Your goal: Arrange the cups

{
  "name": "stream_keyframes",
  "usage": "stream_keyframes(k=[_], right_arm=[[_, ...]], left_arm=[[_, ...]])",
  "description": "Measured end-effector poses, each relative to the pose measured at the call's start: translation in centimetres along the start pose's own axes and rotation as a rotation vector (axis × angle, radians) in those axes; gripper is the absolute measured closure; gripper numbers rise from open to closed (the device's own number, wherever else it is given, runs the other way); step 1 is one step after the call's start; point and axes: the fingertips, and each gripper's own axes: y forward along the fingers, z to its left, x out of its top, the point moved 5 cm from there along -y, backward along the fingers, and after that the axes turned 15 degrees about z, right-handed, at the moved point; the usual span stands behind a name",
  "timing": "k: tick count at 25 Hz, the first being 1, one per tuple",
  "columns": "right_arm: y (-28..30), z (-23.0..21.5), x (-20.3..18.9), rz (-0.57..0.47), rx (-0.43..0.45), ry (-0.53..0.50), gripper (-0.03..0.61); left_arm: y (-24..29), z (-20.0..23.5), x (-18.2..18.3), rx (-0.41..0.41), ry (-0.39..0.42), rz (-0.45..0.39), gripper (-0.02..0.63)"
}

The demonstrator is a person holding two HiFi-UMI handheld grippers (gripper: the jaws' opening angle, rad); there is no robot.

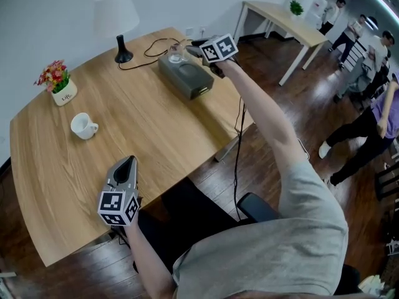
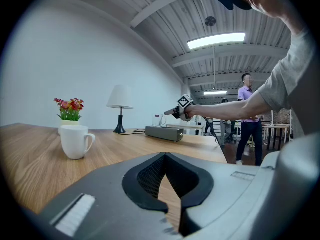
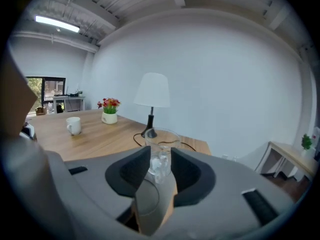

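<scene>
Two cups are in view and they stand well apart, so the arranging is judged to be far from finished. A white mug (image 1: 83, 126) is set upright on the desk (image 1: 156, 123), near a flower pot (image 1: 59, 86), with its handle turned toward the right in the head view. A clear glass (image 3: 161, 136) is seen at the far side, standing on a grey box (image 1: 187, 76) close to a lamp (image 1: 117, 17).

The right gripper (image 3: 160, 151) is stretched out to that glass. Its fingers (image 3: 130, 171) are parted with the lower part of the glass between them. No firm press on it can be made out, so the glass is taken to be resting on the box rather than carried. Whether it is being left there or is about to be taken cannot be told.

The left gripper (image 1: 129, 161) is held low over the near part of the desk. Its fingers (image 2: 150, 176) are closed together with nothing between them, and they are pointed roughly toward the mug, which is untouched.

Nothing is grouped yet, as judged from how things lie. What is left is for the mug and the glass to be brought side by side in one spot
</scene>
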Motion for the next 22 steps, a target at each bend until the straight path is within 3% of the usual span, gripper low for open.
stream_keyframes(k=[2,4,7,11,16,19,20,21,22], right_arm=[[-1.2,2.6,0.5,-0.036,0.063,-0.045,0.436],[-1.6,7.5,0.7,-0.043,0.180,-0.140,0.459],[-1.1,16.4,-0.2,-0.014,0.362,-0.318,0.467],[1.0,24.7,-3.1,0.054,0.504,-0.440,0.441],[5.5,31.9,-4.8,0.170,0.537,-0.552,0.436],[7.3,35.0,-3.6,0.167,0.545,-0.562,0.434],[7.7,36.0,-2.7,0.147,0.541,-0.559,0.423],[7.9,36.9,-1.5,0.121,0.531,-0.556,0.341],[8.1,37.9,-0.3,0.094,0.518,-0.558,0.334]], left_arm=[[-0.1,-0.1,-0.1,0.001,-0.001,0.000,0.604],[-0.4,-0.4,-0.3,0.009,-0.006,0.001,0.606],[-0.8,-0.8,-0.2,0.021,-0.002,0.000,0.605],[0.4,-0.6,0.3,-0.001,0.008,-0.001,0.604],[0.4,-0.3,0.2,-0.004,0.005,0.004,0.604],[0.3,-0.3,0.0,0.000,0.005,0.010,0.604],[0.3,-0.3,0.0,0.000,0.006,0.009,0.605],[0.3,-0.3,0.0,0.001,0.006,0.008,0.604],[0.4,-0.3,0.0,0.001,0.006,0.007,0.604]])
